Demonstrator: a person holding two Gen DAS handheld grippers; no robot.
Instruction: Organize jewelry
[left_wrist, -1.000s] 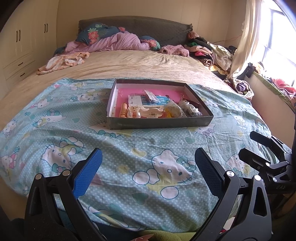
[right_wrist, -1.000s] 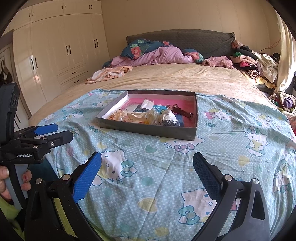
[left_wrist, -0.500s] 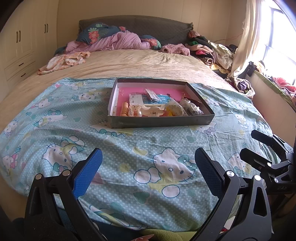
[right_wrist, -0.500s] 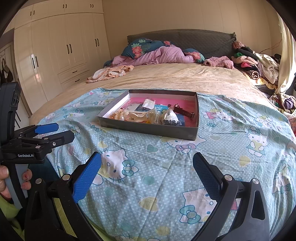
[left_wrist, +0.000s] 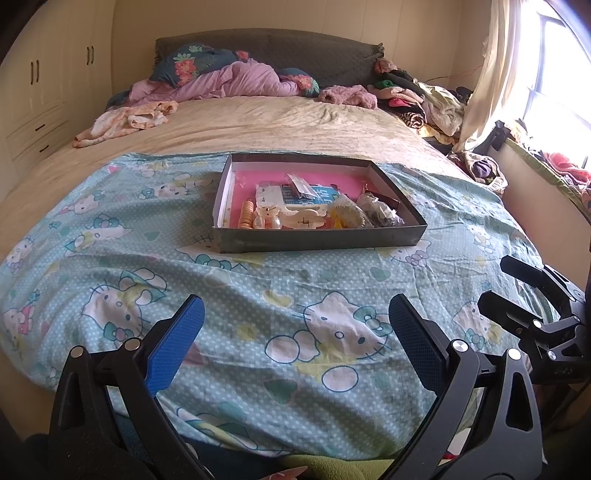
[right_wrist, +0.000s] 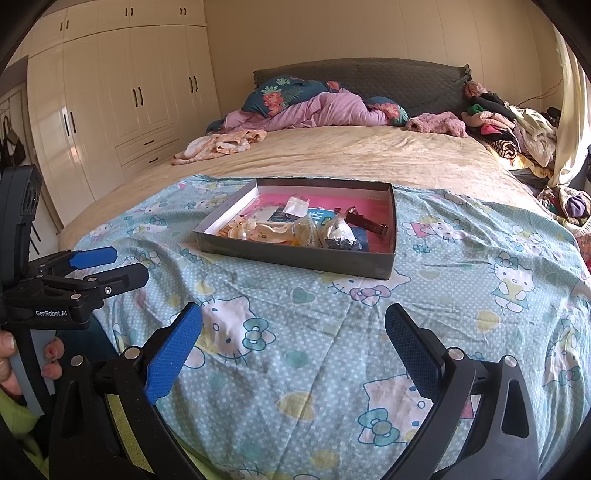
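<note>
Now we hold both tongs, left (left_wrist: 293, 325) & right (right_wrist: 293, 330), spread wide, empty, above bed (left_wrist: 258, 122); jewelry box (left_wrist: 317, 240) ahead.

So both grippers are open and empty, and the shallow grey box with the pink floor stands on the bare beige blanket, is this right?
Not quite: the shallow grey box with the pink floor stands on the light blue cartoon-cat sheet, as the left wrist view shows. The left gripper and right gripper are open and empty.

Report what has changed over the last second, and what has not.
Both views creep slightly closer to the shallow grey box with the pink lining on the cartoon-cat bedsheet. Nothing was taken hold of or let go. The left gripper and right gripper stay open and empty; the box's contents lie as before.
</note>
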